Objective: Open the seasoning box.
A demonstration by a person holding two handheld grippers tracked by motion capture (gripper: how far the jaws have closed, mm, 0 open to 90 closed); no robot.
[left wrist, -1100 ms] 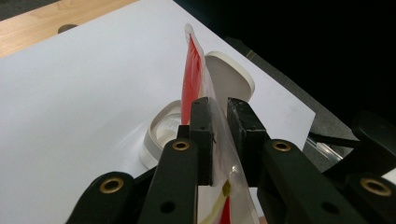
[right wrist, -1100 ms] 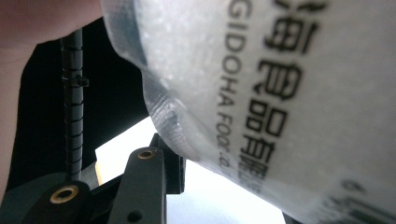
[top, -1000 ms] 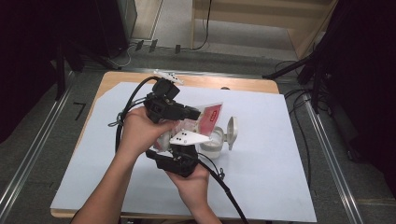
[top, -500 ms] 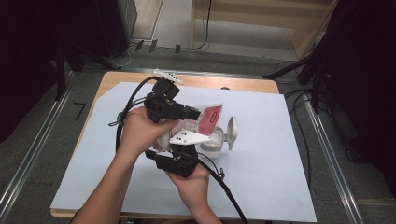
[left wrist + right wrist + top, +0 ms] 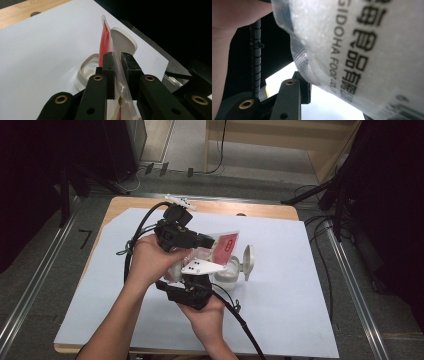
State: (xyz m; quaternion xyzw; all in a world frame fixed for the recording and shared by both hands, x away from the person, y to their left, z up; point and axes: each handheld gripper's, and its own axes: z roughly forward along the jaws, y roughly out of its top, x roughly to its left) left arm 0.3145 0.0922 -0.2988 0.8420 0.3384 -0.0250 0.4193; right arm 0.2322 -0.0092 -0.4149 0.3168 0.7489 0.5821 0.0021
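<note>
Even overhead light brightens the white sheet (image 5: 280,285); the frame's edges sink into dark. In the right gripper view the packet (image 5: 362,50) looms blurred, washed pale.

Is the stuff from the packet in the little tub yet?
Not that I can see. Done: the white tub sits on the table with its flip lid open. In hand: the left tongs pinch the red-and-clear packet above the tub; the right tongs are at its lower part. Left: emptying it, then closing the lid.
</note>
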